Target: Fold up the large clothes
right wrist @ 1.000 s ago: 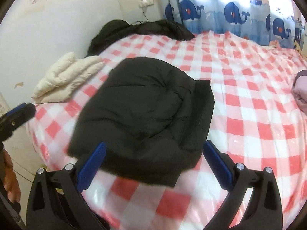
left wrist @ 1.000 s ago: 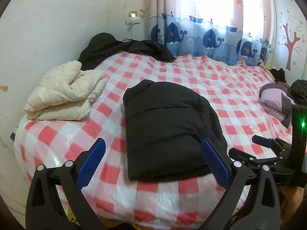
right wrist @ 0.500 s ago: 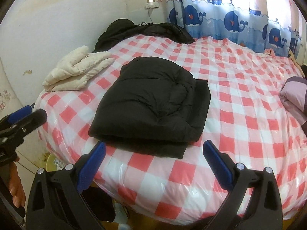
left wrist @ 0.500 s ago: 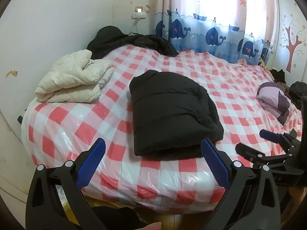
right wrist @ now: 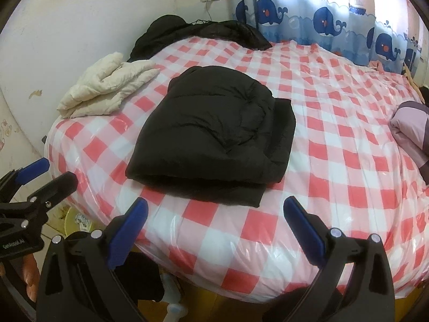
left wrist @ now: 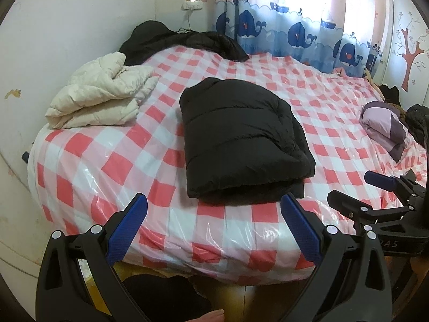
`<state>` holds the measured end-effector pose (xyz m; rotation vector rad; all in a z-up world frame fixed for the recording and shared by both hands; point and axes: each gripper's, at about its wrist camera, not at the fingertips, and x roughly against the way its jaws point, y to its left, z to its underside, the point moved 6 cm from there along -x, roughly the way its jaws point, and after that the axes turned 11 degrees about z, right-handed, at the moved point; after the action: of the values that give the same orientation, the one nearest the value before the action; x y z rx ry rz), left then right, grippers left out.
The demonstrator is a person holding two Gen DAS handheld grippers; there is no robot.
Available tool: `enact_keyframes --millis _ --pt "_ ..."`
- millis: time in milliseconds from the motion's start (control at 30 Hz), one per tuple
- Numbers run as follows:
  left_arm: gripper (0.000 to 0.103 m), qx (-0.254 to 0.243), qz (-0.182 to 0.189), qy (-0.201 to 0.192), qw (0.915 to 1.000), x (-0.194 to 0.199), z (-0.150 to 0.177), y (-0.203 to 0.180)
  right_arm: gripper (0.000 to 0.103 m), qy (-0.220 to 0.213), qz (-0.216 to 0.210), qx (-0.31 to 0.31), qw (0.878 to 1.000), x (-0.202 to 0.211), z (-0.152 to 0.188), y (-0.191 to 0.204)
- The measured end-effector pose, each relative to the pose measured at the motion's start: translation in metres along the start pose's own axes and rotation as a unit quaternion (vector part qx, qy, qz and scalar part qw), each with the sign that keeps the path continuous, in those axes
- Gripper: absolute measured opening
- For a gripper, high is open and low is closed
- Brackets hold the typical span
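Note:
A black puffer jacket (left wrist: 241,139) lies folded into a thick rectangle near the front edge of the bed (left wrist: 88,166); it also shows in the right wrist view (right wrist: 214,136). My left gripper (left wrist: 214,220) is open and empty, held off the bed's front edge, short of the jacket. My right gripper (right wrist: 214,222) is open and empty, also back from the front edge. The right gripper shows at the right of the left wrist view (left wrist: 375,196), and the left gripper shows at the left of the right wrist view (right wrist: 40,179).
A folded cream jacket (left wrist: 102,99) lies at the bed's left corner. A loose black garment (left wrist: 182,40) lies at the back by the wall. A folded lilac and grey garment (left wrist: 383,123) lies at the right. Whale curtains (left wrist: 295,26) hang behind.
Both grippers have pulled back from the folded black jacket to beyond the bed's front edge. The jacket stays folded in place.

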<state>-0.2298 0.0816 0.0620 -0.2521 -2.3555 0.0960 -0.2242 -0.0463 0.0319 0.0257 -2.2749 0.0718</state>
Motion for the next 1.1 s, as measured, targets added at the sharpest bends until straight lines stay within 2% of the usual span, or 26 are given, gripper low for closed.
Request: enact_keyframes --millis 467,900,1100 --pt "0.095 0.009 0.006 0.055 0.9984 -0.023 0.013 0.011 0.097 0.018 0.017 0.016 1.0 -0.006 0.009 0.002" --pt "0.095 0.009 0.005 0.071 0.9974 -0.035 0.021 0.01 0.097 0.032 0.018 0.027 0.999 -0.016 0.014 0.004" --pt "0.095 0.02 0.003 0.088 0.9959 -0.054 0.025 0.017 0.097 0.046 0.013 0.03 0.998 -0.029 0.019 0.007"
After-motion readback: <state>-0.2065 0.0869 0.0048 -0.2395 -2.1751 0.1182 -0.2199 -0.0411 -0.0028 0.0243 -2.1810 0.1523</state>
